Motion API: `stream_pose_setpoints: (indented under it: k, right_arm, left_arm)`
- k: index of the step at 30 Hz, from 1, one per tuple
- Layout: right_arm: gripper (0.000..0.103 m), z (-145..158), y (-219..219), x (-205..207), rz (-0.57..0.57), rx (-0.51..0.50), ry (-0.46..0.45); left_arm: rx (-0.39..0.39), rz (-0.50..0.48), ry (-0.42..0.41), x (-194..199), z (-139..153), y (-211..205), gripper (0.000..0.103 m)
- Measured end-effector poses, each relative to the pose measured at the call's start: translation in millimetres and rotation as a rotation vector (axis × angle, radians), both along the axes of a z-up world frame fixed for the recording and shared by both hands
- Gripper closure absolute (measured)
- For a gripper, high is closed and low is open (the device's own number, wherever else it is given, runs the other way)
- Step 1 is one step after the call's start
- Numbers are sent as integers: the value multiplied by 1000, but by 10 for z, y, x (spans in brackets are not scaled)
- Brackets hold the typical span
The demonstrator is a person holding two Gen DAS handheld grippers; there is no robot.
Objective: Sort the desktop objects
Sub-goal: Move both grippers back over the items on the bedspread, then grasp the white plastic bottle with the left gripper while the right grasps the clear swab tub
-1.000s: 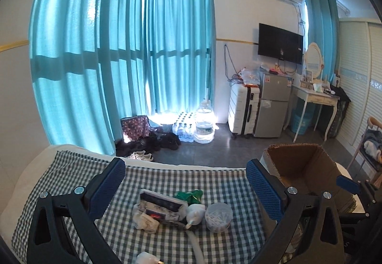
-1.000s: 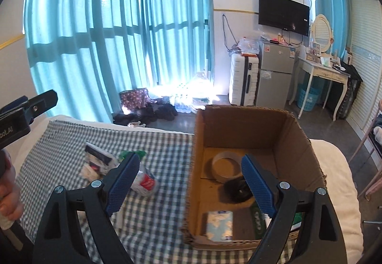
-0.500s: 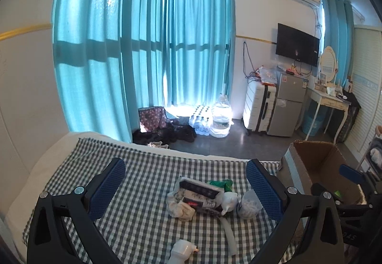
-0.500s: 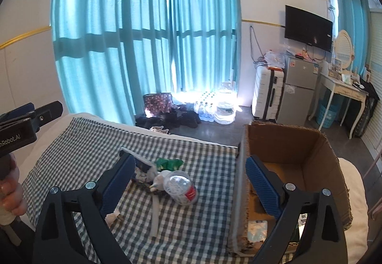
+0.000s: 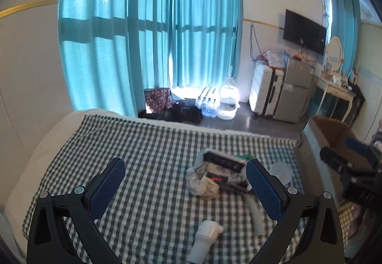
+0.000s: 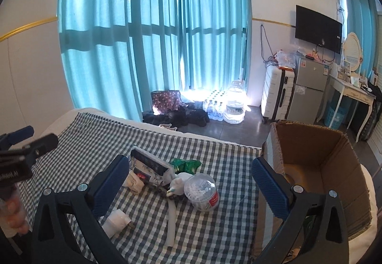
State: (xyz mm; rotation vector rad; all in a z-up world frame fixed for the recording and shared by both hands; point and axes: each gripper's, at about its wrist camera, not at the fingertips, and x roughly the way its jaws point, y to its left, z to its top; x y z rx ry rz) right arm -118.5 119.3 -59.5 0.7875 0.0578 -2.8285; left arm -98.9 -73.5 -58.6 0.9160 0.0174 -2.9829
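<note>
A pile of small objects lies on the checked cloth (image 6: 210,235): a patterned pouch (image 6: 152,167), a round clear cotton-swab tub (image 6: 201,192), a green packet (image 6: 186,165), a white charger (image 6: 117,220) and a white strip (image 6: 170,223). The open cardboard box (image 6: 317,168) stands to the right. My right gripper (image 6: 191,187) is open and empty above the pile. My left gripper (image 5: 186,187) is open and empty, with the pouch (image 5: 222,168) and the charger (image 5: 205,235) in front of it. The box (image 5: 327,135) shows at the right edge.
The cloth covers a white bed (image 5: 47,140). Behind it are teal curtains (image 6: 155,37), bags and water bottles (image 6: 214,106) on the floor, a suitcase (image 6: 278,94), a small fridge (image 6: 310,90) and a white dressing table (image 6: 353,94).
Both grippers have swung left, away from the box and over the pile. The pile now sits between the right gripper's fingers. Both stay open and empty.
</note>
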Motion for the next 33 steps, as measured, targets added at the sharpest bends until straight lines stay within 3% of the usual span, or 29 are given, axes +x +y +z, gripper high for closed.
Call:
stream_pose_setpoints:
  k: [6, 14, 18, 33]
  right_arm:
    - [0, -171, -68, -81, 16, 13, -29]
    - [0, -356, -77, -226, 21, -6, -76]
    - [0, -428, -79, -278, 19, 1, -88]
    - [0, -740, -203, -558, 4, 24, -163]
  left_arm:
    - [-26, -67, -95, -46, -462, 47, 0]
    - [-43, -67, -207, -150, -978, 130, 0]
    - [-80, -71, -228, -184, -1148, 193, 0]
    - [-86, -151, -295, -299, -1538, 376, 0]
